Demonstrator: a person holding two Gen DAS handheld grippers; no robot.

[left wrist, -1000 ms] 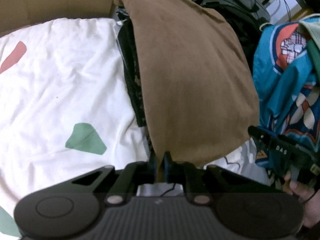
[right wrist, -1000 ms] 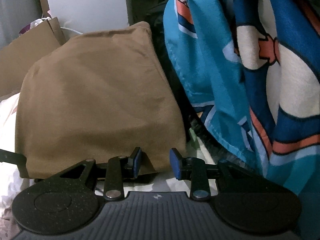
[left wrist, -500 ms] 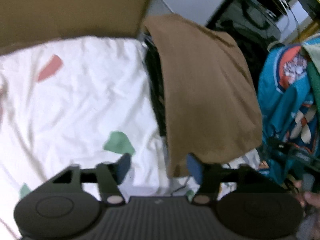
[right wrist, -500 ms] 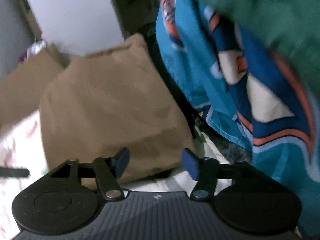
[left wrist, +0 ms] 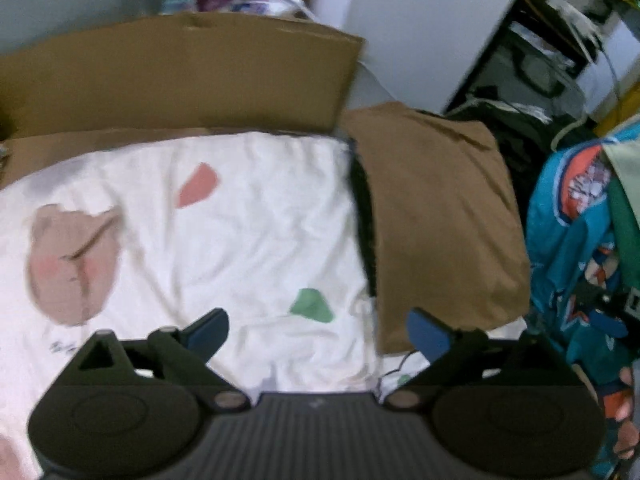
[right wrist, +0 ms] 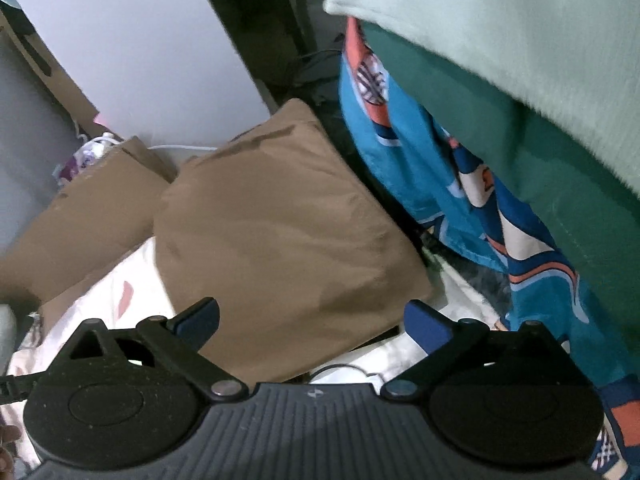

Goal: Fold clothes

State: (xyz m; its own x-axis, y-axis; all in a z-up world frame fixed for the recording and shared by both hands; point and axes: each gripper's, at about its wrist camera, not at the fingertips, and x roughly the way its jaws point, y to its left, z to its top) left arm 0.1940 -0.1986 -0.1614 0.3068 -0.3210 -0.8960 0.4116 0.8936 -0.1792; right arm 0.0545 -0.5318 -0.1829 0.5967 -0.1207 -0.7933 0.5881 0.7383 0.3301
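A folded brown garment [left wrist: 436, 220] lies on top of a dark stack at the right edge of the white patterned sheet [left wrist: 240, 224]. In the right wrist view the same brown garment [right wrist: 276, 236] fills the middle. My left gripper [left wrist: 318, 332] hangs above the sheet, its jaws opening wide, nothing between them; its right fingertip sits over the garment's near corner without pressing on it. My right gripper [right wrist: 312, 322] is above the garment's near edge, jaws opening, holding nothing.
A pile of clothes in blue, orange and green [right wrist: 500, 160] hangs close on the right, also seen as a blue printed cloth [left wrist: 580, 248]. A cardboard box [left wrist: 176, 80] stands behind the sheet. A white panel [right wrist: 132, 48] and dark shelving [left wrist: 532, 72] stand further back.
Both grippers have opened and let go of the brown garment's near edge. Both have risen, so the garment looks smaller and lies folded on the stack.
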